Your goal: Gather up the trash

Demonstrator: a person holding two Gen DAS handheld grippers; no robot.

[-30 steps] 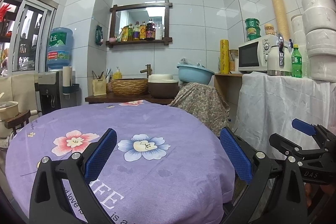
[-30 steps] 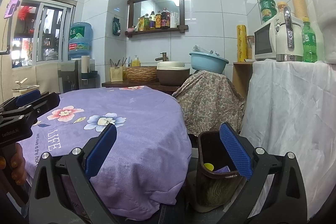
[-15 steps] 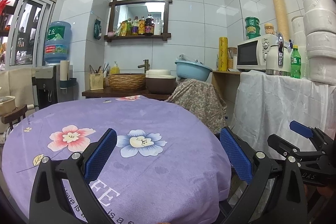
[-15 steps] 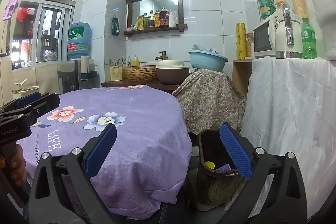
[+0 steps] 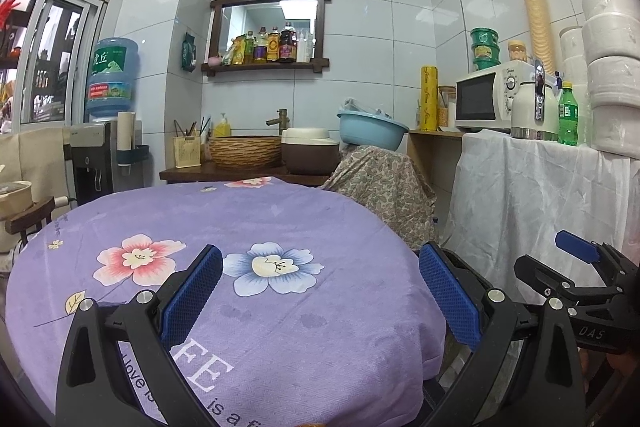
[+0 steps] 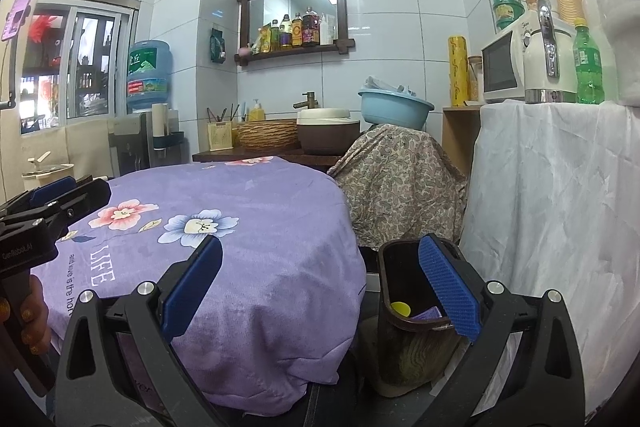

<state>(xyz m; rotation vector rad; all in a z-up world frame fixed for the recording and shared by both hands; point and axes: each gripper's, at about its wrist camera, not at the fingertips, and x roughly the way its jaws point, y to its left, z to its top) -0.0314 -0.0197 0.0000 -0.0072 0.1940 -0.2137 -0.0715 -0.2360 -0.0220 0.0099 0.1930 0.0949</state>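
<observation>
I see the trash bin (image 6: 404, 311) standing upright, mouth up, on the floor between the purple-clothed bench (image 6: 256, 227) and a white-draped counter (image 6: 560, 207), close to both. My right tool (image 6: 320, 287) and left tool (image 5: 320, 291) gape wide, holding nothing.

1. The right gripper (image 6: 320, 285) has its blue fingers (image 6: 448, 287) wide apart, holding nothing.
2. A brown trash bin (image 6: 404, 351) stands beside the purple table (image 6: 256, 227).
3. Something yellow (image 6: 400, 308) lies inside the bin.
</observation>
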